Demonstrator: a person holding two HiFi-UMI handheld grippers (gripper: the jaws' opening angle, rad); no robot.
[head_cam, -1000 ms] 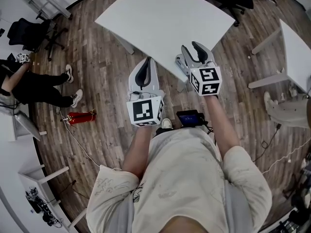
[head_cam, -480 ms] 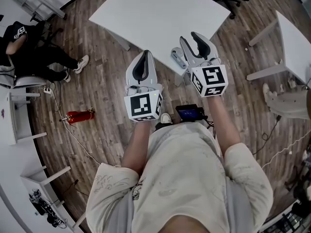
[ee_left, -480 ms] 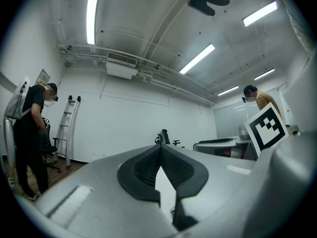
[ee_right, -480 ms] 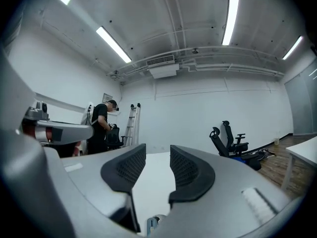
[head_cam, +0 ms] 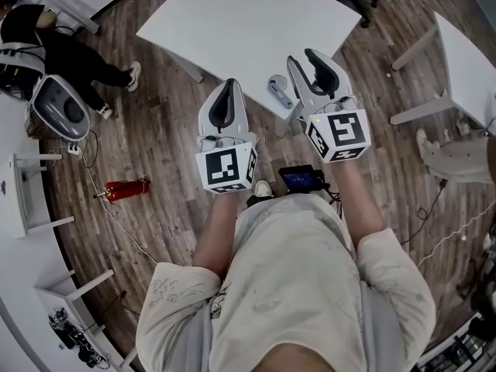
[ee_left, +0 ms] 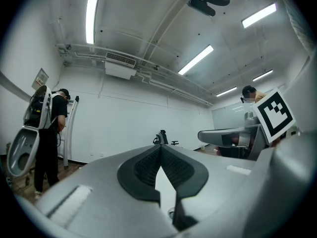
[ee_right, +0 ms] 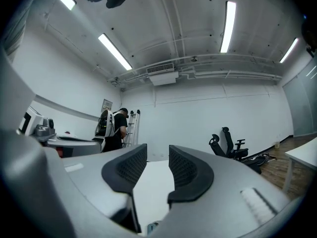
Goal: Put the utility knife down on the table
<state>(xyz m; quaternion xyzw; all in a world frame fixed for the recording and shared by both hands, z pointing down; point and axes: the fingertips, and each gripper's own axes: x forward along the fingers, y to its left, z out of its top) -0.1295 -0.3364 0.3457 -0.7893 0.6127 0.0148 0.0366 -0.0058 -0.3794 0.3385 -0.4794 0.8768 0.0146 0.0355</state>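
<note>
Grey utility knife [head_cam: 277,91]: flat on the white table [head_cam: 232,22], close to its near edge. Free of both tools; in the head view it lies just beside the right gripper [head_cam: 304,57], on that gripper's left, and beyond the left gripper [head_cam: 229,85].
Right gripper [ee_right: 157,150]: jaws apart, just been closing, nothing between the pads.
Left gripper [ee_left: 161,148]: jaw tips together, holding nothing.

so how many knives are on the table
1. The knife lies at the table's near edge, by its front corner; part of the table is covered, so another could hide.
</note>
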